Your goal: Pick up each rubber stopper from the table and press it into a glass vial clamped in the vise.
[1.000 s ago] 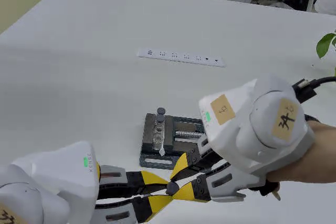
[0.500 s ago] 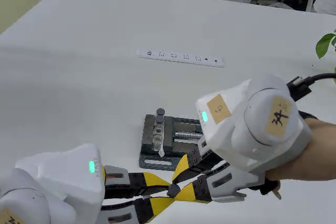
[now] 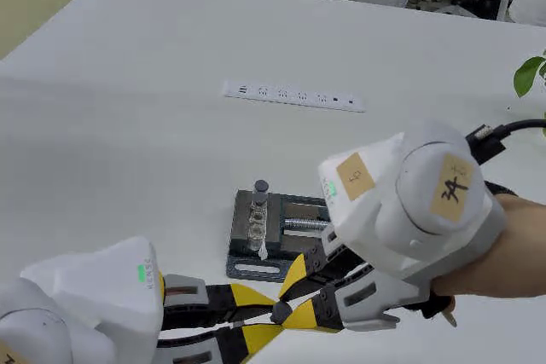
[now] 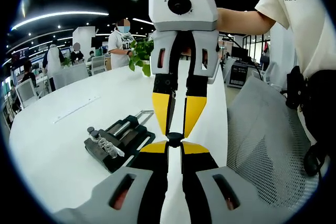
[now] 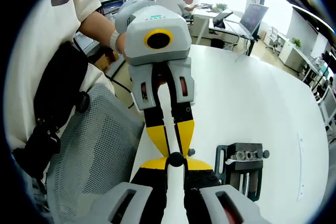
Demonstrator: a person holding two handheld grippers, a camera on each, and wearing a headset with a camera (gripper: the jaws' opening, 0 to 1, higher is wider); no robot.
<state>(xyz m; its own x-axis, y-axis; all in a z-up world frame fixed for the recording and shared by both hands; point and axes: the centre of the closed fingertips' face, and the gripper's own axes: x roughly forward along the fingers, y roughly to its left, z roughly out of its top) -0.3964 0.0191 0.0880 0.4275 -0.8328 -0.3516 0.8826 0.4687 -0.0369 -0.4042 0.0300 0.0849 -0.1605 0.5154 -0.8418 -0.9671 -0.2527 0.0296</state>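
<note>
A dark rubber stopper (image 3: 279, 313) sits pinched where the two grippers meet tip to tip, just in front of the vise. My left gripper (image 3: 260, 323) reaches in from the lower left and my right gripper (image 3: 294, 303) from the right; both look shut on the stopper (image 4: 174, 140) (image 5: 176, 159). The black vise (image 3: 294, 236) lies on the white table (image 3: 128, 108) and clamps a row of clear glass vials (image 3: 256, 223). The farthest vial carries a dark stopper (image 3: 261, 186). The vise (image 4: 126, 136) is left of the jaws in the left gripper view, and the vise (image 5: 252, 174) is on the right in the right gripper view.
A white power strip (image 3: 294, 94) lies across the table beyond the vise. A green plant (image 3: 529, 70) stands at the right edge. A grey mesh chair (image 4: 262, 129) is beside the table's near edge. People sit at desks in the background.
Both grippers stay tip to tip on the stopper, drifting slightly lower in the picture. The vise has not moved.
</note>
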